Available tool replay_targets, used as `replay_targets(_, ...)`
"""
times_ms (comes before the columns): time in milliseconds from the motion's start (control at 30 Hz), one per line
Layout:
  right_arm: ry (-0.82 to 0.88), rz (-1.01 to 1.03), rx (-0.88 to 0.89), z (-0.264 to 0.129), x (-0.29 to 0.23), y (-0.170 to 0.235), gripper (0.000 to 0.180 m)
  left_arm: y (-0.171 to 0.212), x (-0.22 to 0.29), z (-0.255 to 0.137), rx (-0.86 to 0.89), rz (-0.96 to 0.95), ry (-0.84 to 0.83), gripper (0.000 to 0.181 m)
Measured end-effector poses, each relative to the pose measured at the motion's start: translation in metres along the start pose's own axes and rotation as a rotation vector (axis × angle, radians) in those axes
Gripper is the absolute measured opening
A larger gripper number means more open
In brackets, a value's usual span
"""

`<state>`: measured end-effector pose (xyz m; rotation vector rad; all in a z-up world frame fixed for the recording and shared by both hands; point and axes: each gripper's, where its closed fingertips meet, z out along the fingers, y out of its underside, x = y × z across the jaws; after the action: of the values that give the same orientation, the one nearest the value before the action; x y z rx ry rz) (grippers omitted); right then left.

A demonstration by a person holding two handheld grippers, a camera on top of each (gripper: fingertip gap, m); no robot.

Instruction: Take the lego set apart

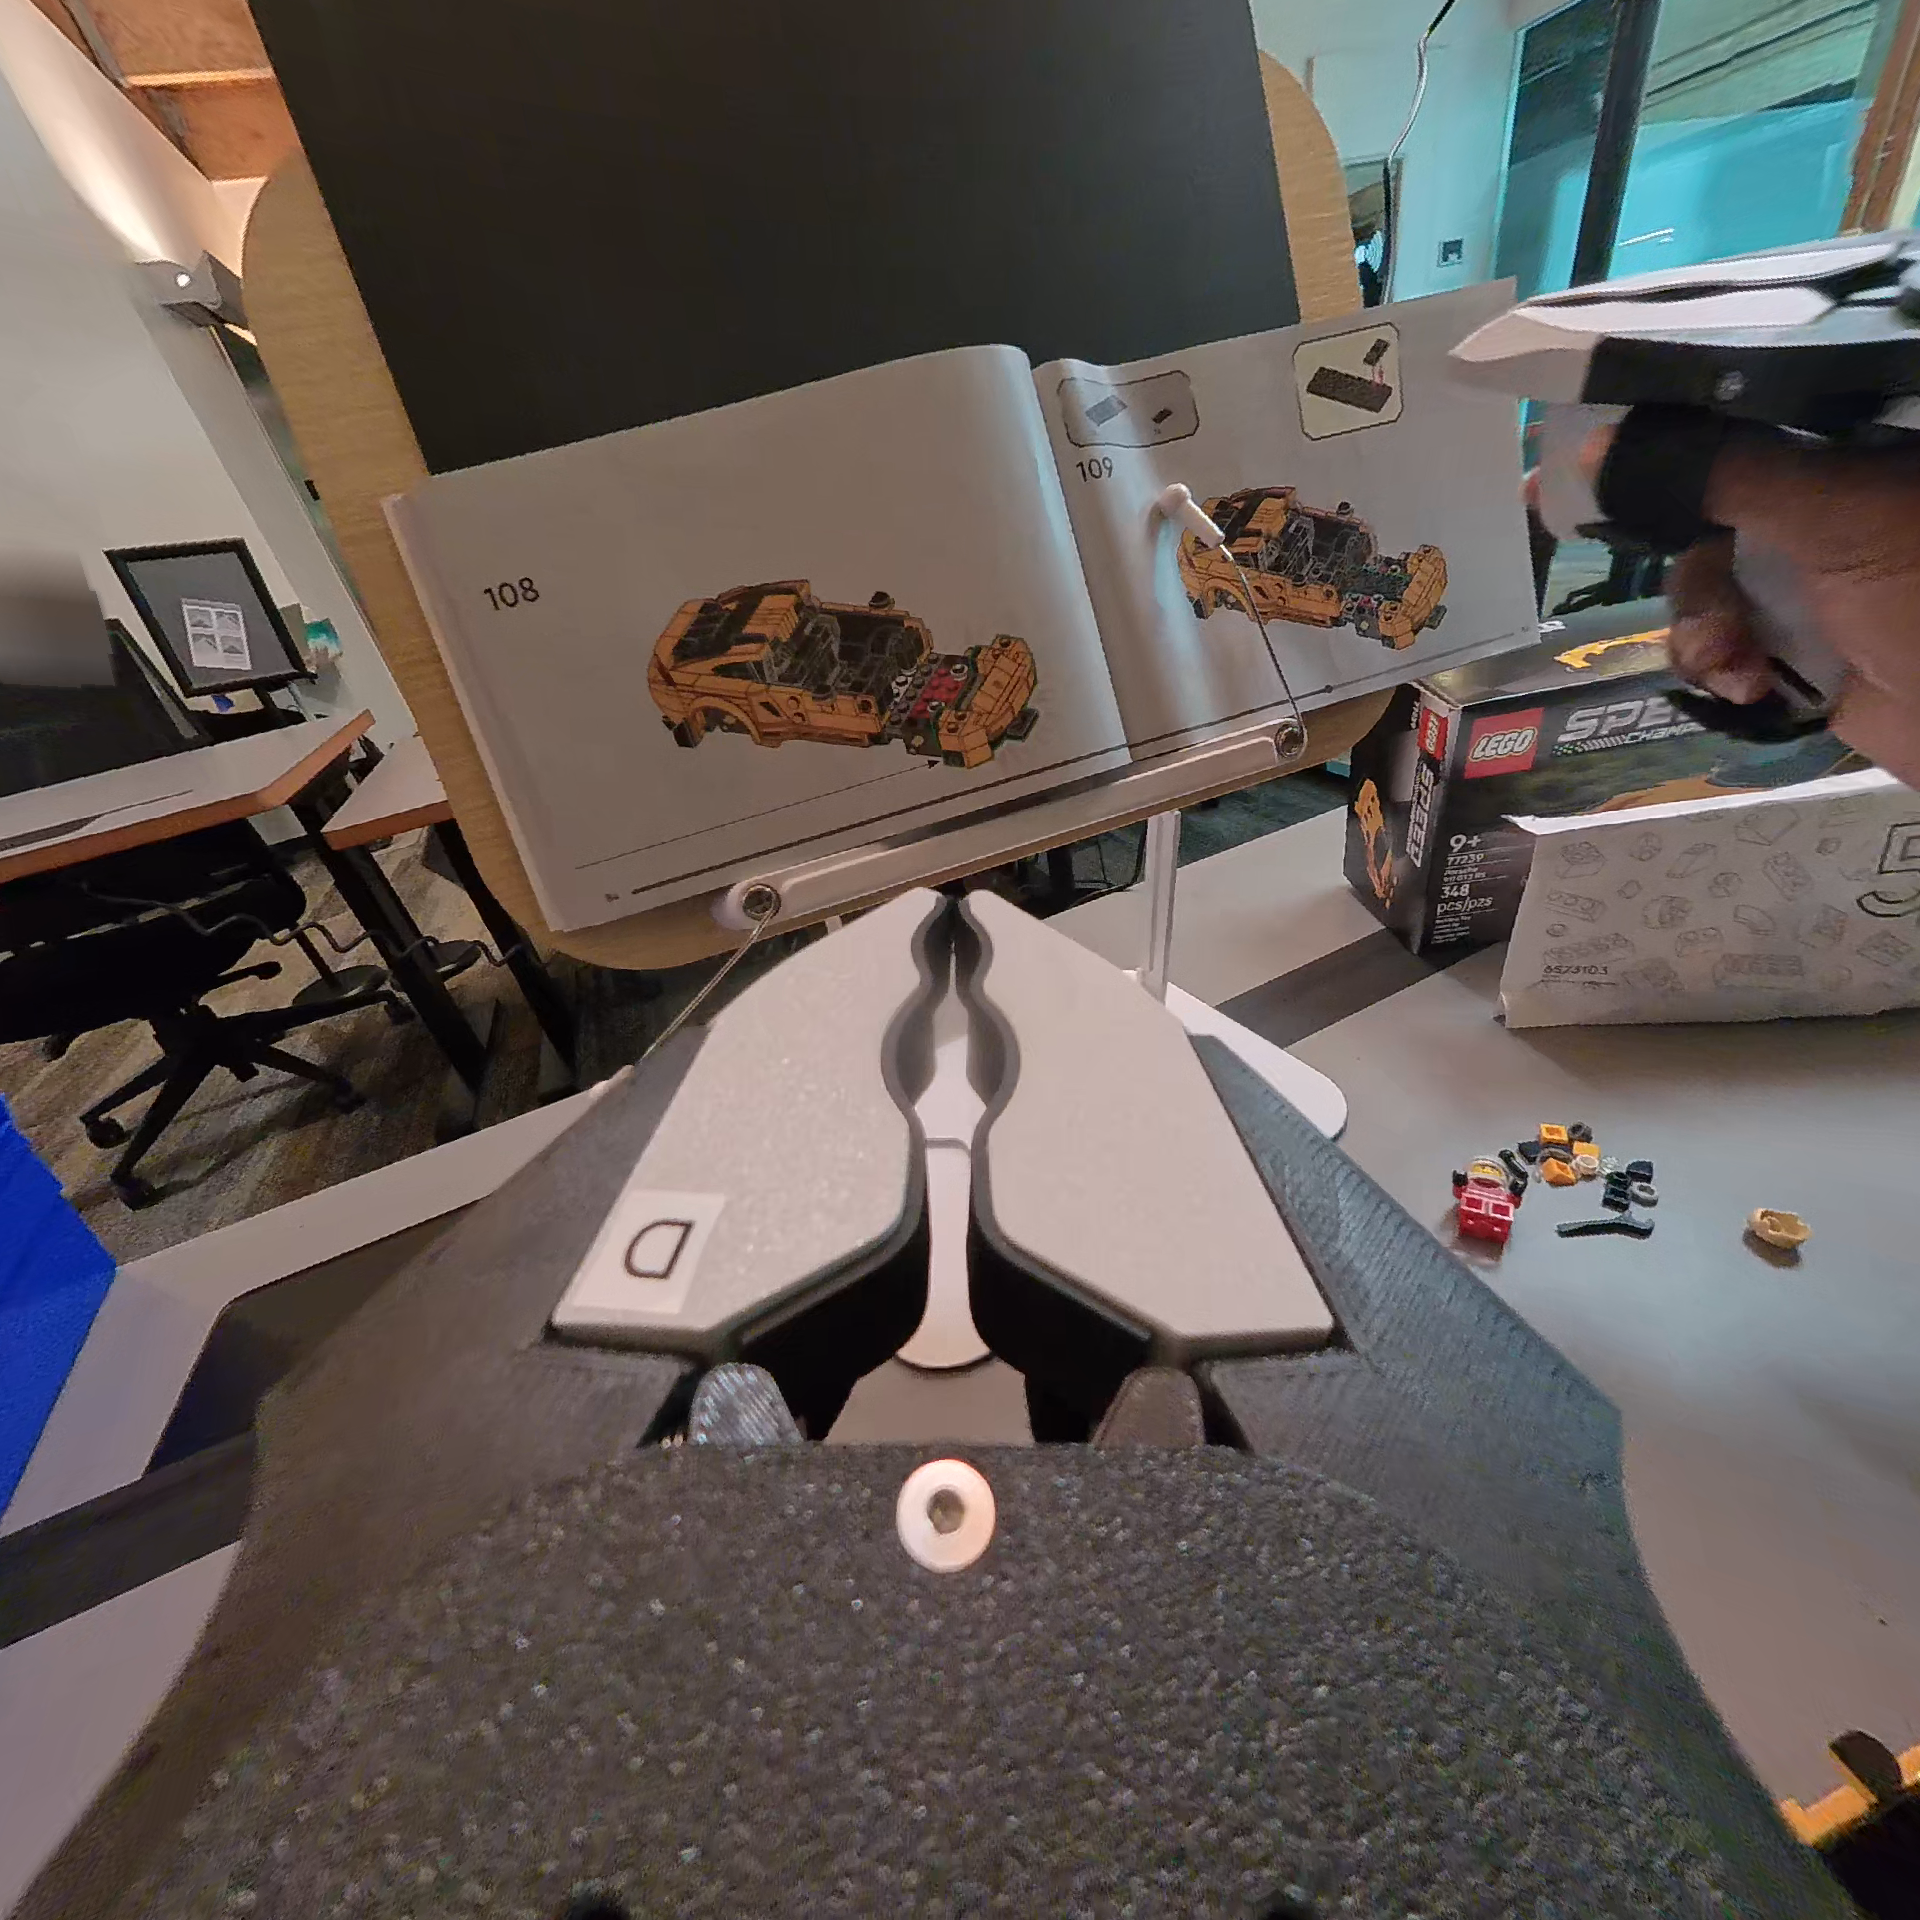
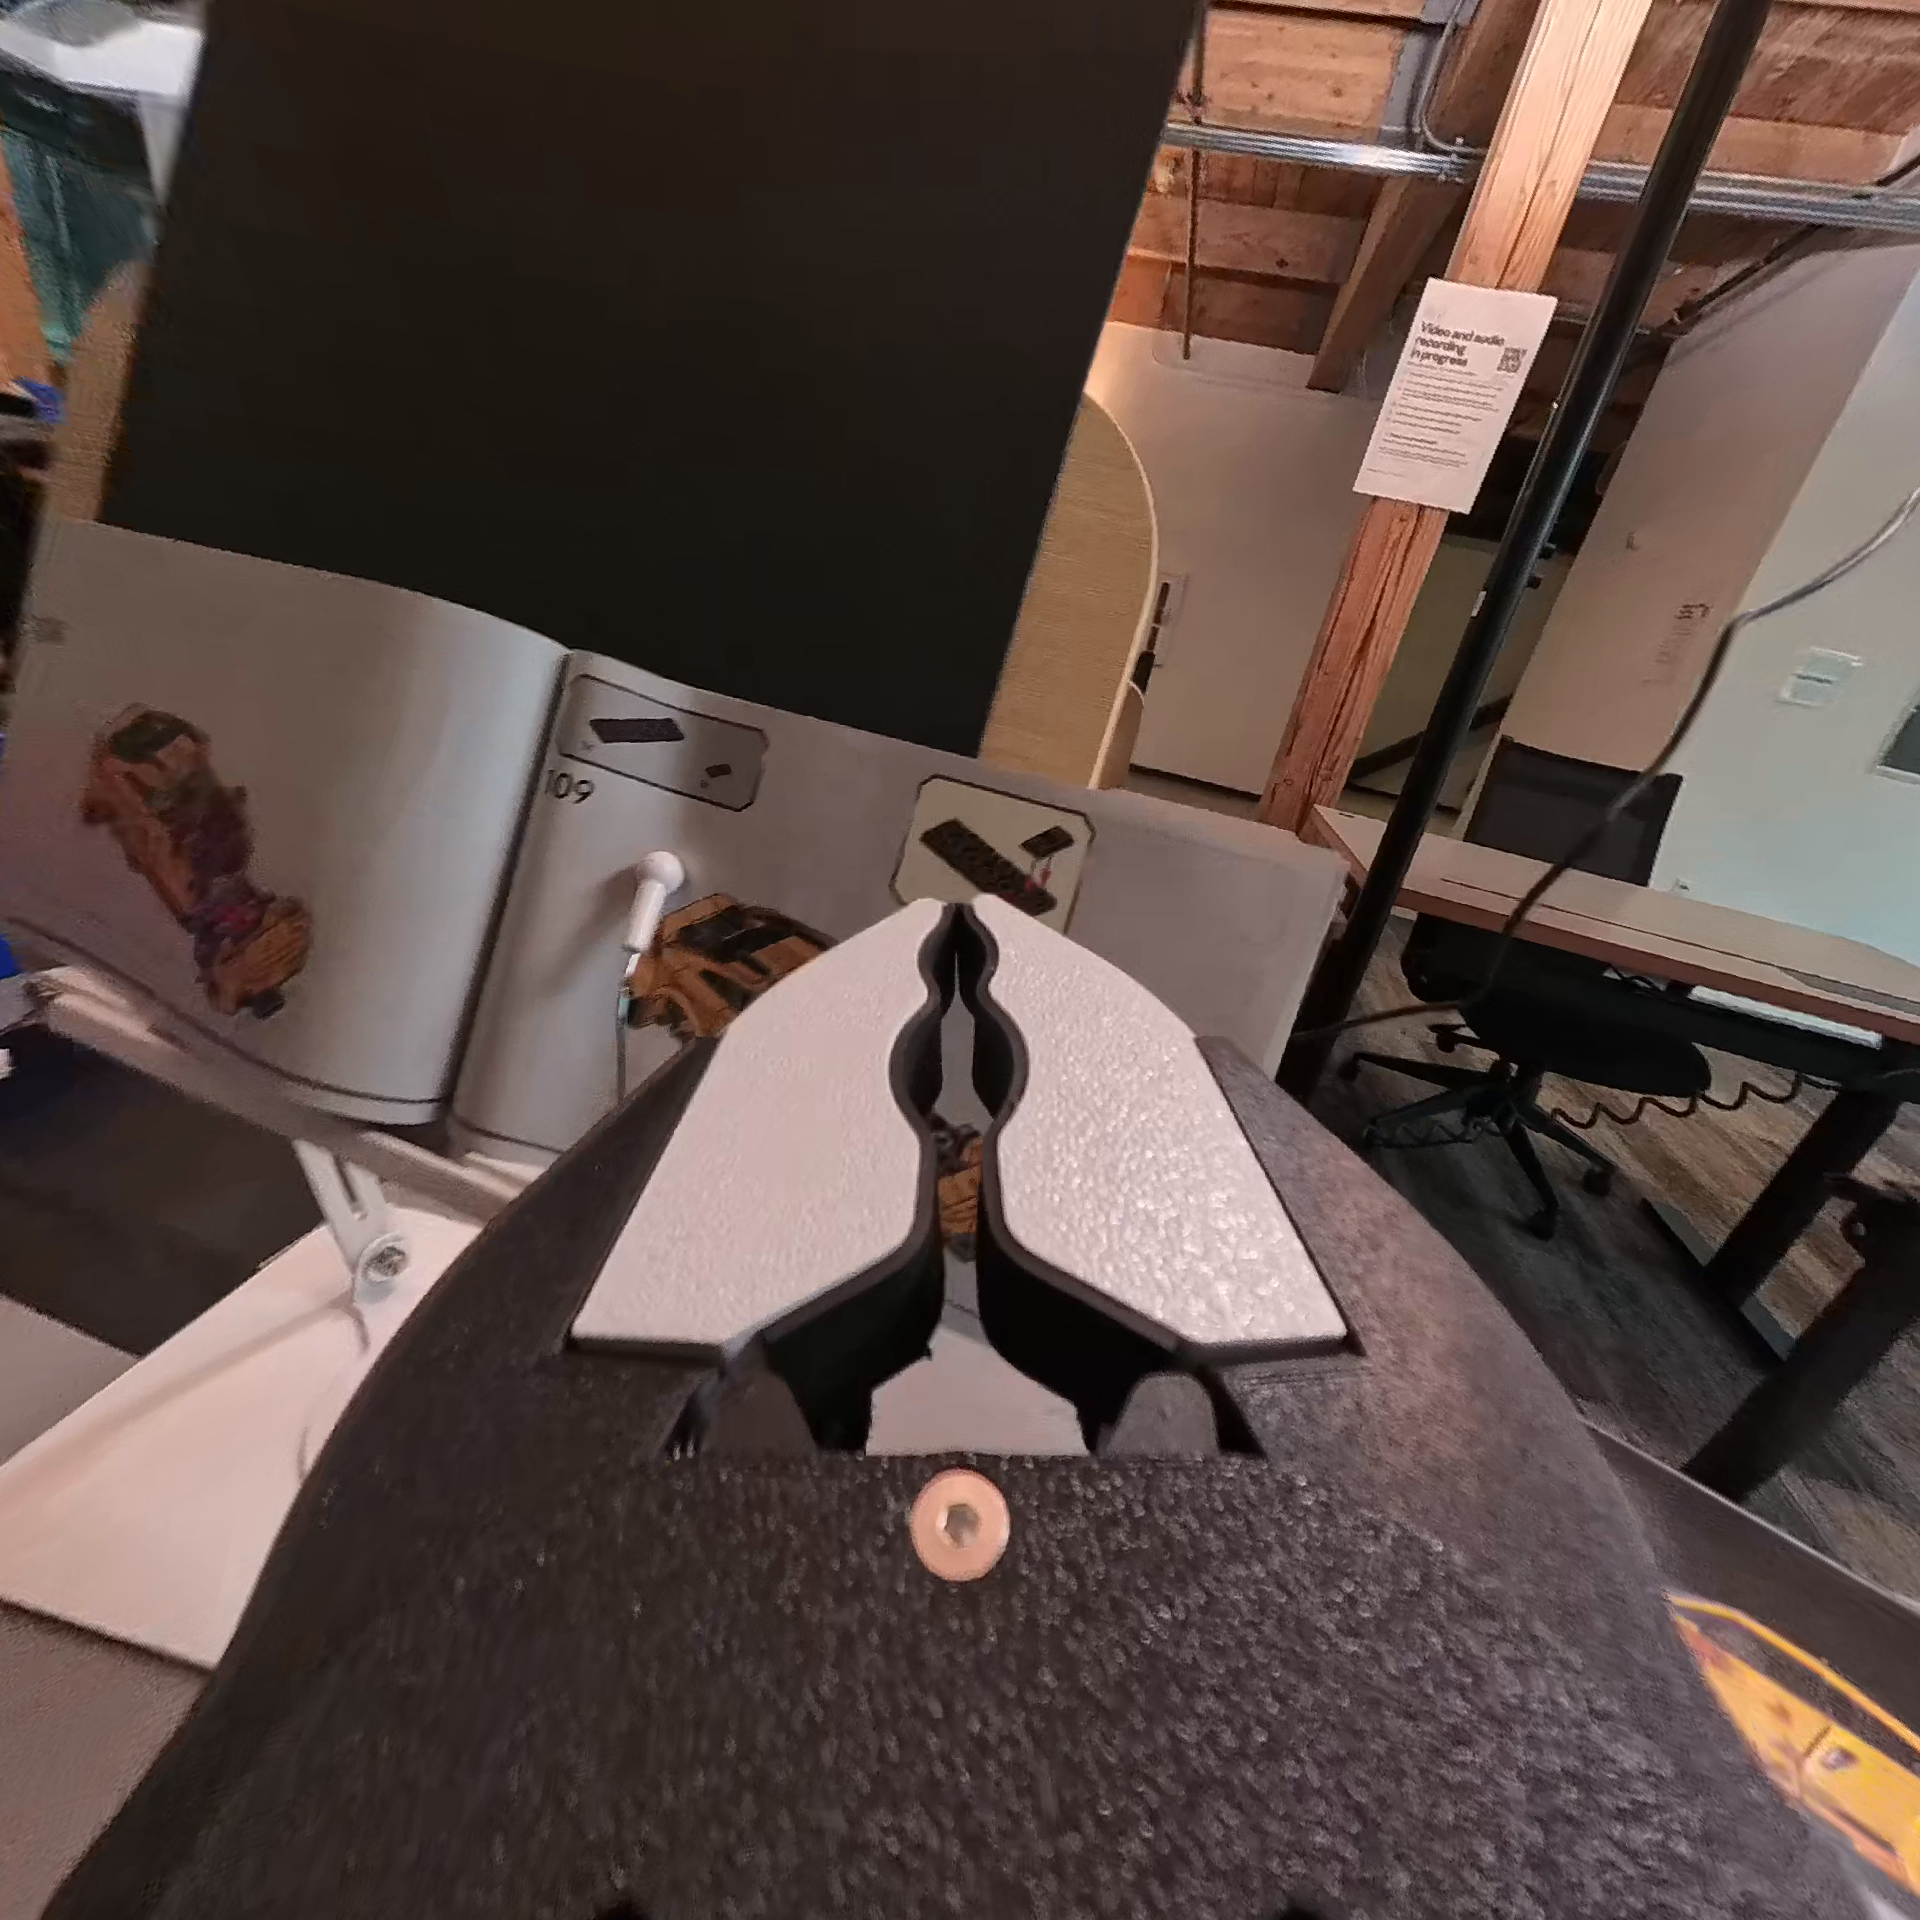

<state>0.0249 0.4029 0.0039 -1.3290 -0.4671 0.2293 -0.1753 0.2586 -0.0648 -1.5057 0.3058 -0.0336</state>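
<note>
1. Both sets of jaws are pinched together and empty: left gripper (image 1: 951,920), right gripper (image 2: 956,914). Neither could take a part without opening first.
2. Only a sliver of the car (image 1: 1839,1813) shows, low and near; a blind reach could knock it.
3. Loose pieces (image 1: 1553,1179) lie on the table (image 1: 1558,1455) and would scatter if swept.
4. Farther off, the booklet (image 1: 831,644) could be bumped from its stand.

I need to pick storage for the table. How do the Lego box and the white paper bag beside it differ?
The Lego box is rigid, dark and glossy with colour printing; the white paper bag is soft, pale, with grey line drawings. The box sits farther back; the bag stands in front, overlapping its lower right. Both rest on the grey table, near the loose pieces.
</note>
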Motion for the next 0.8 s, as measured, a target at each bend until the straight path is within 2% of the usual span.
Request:
replay_targets(267,-0.161,-0.019,0.005,-0.072,-0.043,-0.002,0.000,0.003,-0.011,0.001,-0.010,-0.017,-0.023,0.000)
replay_targets(567,-0.318,0.027,-0.148,-0.173,-0.065,0.052,0.000,0.000,-0.008,-0.002,0.000,-0.052,0.011,0.000)
replay_targets(800,-0.323,0.098,-0.151,-0.194,-0.067,0.073,0.000,-0.006,0.002,-0.004,0.007,-0.024,0.029,0.000)
